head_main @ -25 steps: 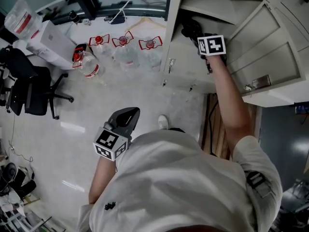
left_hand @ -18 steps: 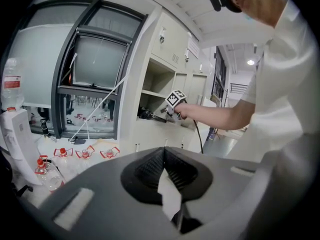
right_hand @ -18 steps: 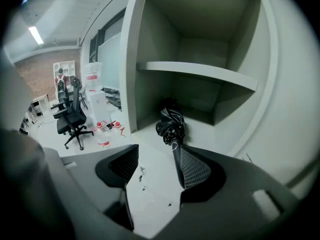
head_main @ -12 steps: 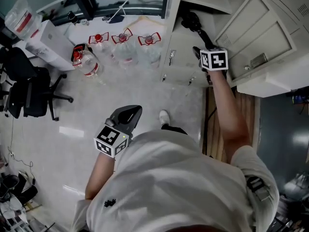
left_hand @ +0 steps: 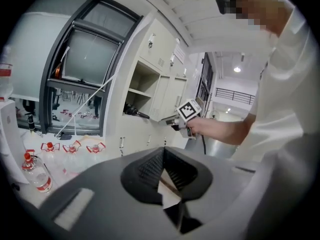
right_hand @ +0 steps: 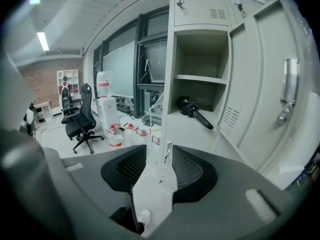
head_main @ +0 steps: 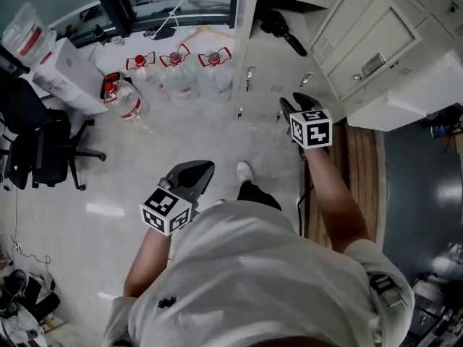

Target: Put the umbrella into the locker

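The black folded umbrella (head_main: 281,30) lies on the shelf of the open locker (head_main: 265,62), handle end pointing out; the right gripper view shows the umbrella (right_hand: 194,112) well ahead in the compartment. My right gripper (head_main: 293,107) hangs in front of the locker, apart from the umbrella. Its jaws are closing, with a gap and nothing between them (right_hand: 159,164). My left gripper (head_main: 192,173) is low by my body over the floor, its jaws meeting at the tips (left_hand: 163,156) and holding nothing.
The locker door (head_main: 370,43) stands swung out to the right. Several water bottles (head_main: 187,72) stand on the floor left of the lockers. A black office chair (head_main: 37,137) and white boxes (head_main: 64,65) are at far left. My shoe (head_main: 244,170) is below the locker.
My right gripper has drawn back out of the locker toward me, leaving the umbrella on the shelf, and its jaws have narrowed. The left gripper stays by my side.
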The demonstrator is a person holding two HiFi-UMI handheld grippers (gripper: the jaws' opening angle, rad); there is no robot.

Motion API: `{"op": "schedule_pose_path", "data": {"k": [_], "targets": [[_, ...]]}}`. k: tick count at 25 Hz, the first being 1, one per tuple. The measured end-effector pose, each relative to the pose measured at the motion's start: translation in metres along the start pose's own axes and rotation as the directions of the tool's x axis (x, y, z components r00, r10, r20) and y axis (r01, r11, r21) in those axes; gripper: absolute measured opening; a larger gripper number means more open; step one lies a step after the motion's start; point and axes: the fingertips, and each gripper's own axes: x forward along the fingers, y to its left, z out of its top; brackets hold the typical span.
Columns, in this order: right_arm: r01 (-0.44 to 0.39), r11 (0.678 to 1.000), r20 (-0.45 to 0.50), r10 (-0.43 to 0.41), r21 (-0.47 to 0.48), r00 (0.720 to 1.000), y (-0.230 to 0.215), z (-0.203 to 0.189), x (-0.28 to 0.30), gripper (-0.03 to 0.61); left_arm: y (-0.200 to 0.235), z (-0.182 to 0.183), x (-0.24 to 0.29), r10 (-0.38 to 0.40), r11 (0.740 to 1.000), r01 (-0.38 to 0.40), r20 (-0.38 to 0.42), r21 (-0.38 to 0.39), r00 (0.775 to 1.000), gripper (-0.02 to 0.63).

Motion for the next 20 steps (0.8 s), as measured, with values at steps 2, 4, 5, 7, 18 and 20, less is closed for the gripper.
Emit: {"op": "schedule_pose_path", "data": {"k": [2, 4, 5, 7, 18, 20], "targets": [[-0.014, 1.0, 0.007, 0.014, 0.007, 1.0, 0.018, -0.017, -0.018, 0.146, -0.005, -0.004, -0.003, -0.015, 1.0, 0.015, 0.003, 0.001, 1.0, 0.055], [-0.041, 0.999, 0.013, 0.04, 0.018, 0.999, 0.038, -0.032, -0.035, 0.127, -0.009, -0.008, -0.007, -0.025, 1.0, 0.025, 0.008, -0.006, 1.0, 0.055], [-0.056, 0.998, 0.017, 0.055, 0.021, 0.998, 0.049, -0.039, -0.043, 0.12, -0.012, -0.009, -0.009, -0.03, 0.999, 0.03, 0.012, -0.014, 0.999, 0.055], [-0.079, 0.997, 0.03, 0.079, 0.013, 0.996, 0.069, -0.05, -0.06, 0.102, -0.017, -0.011, -0.012, -0.04, 0.999, 0.041, 0.017, -0.023, 0.999, 0.055], [-0.171, 0.985, 0.064, 0.17, 0.003, 0.983, 0.131, -0.084, -0.118, 0.066, -0.024, -0.027, -0.037, -0.041, 0.997, 0.043, 0.04, -0.056, 0.998, 0.055], [-0.174, 0.984, 0.073, 0.172, 0.023, 0.982, 0.132, -0.085, -0.123, 0.066, -0.025, -0.026, -0.039, -0.04, 0.997, 0.043, 0.047, -0.066, 0.998, 0.055]]}}
